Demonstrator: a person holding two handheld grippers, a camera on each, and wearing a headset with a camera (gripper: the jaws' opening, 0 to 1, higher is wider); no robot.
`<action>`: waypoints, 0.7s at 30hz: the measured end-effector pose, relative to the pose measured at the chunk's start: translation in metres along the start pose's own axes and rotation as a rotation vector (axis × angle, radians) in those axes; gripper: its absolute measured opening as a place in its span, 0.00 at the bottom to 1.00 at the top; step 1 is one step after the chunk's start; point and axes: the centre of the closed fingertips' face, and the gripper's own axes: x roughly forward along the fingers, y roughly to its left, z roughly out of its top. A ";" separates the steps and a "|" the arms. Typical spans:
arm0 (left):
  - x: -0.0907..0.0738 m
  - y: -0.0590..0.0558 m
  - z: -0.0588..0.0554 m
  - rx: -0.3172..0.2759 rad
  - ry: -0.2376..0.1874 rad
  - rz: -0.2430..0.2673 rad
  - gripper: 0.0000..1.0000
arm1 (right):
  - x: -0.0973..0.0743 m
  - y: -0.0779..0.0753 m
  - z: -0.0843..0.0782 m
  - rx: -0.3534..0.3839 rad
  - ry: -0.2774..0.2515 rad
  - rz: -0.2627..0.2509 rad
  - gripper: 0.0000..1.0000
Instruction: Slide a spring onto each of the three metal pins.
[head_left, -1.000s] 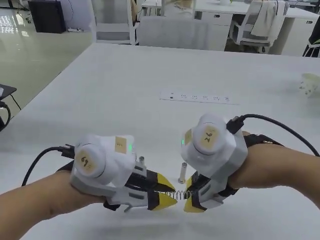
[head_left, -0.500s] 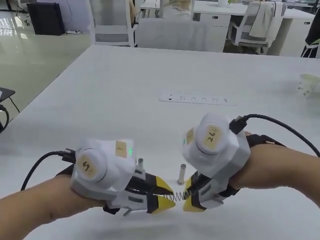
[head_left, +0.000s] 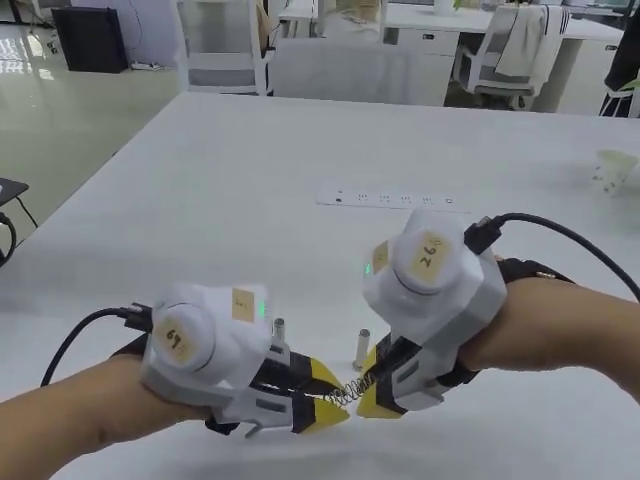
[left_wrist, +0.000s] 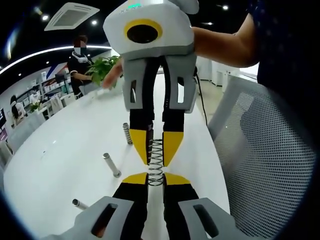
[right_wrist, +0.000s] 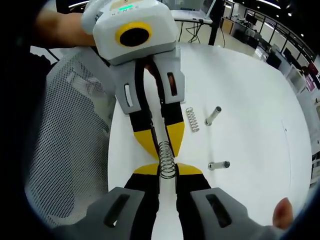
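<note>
At the left of the head view a bare forearm comes in low from the bottom corner. It carries the left gripper (head_left: 332, 400) nearly level above the white table (head_left: 250, 180), jaws pointing right. Its yellow tips are clamped on one end of a spring (head_left: 347, 390), which hangs in the air just over the table near the front edge. In the left gripper view the coil runs straight out from the pinched tips. Just behind the left gripper stands a metal pin (head_left: 279, 328), and a second pin (head_left: 362, 348) stands upright further right, behind the spring. From the right the other forearm reaches in, wrist bent so that the right gripper (head_left: 368, 392) tilts down and to the left. Its jaws are closed on the spring's other end, so the two grippers meet tip to tip. In the right gripper view a second spring (right_wrist: 191, 120) sits beside one pin; whether a pin is inside it I cannot tell. Farther back lies a power strip (head_left: 393, 197), and at the far right a pale cup (head_left: 617, 170), its contents too small to make out
</note>
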 end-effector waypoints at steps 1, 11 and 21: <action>0.000 0.000 0.000 -0.001 0.000 -0.001 0.03 | -0.001 0.000 0.001 -0.002 -0.002 0.000 0.09; 0.001 -0.001 0.000 -0.008 -0.003 -0.004 0.03 | -0.003 0.003 0.015 -0.011 -0.035 0.009 0.09; 0.001 0.000 -0.002 -0.024 -0.007 0.000 0.03 | -0.001 0.002 0.019 -0.024 -0.030 0.009 0.09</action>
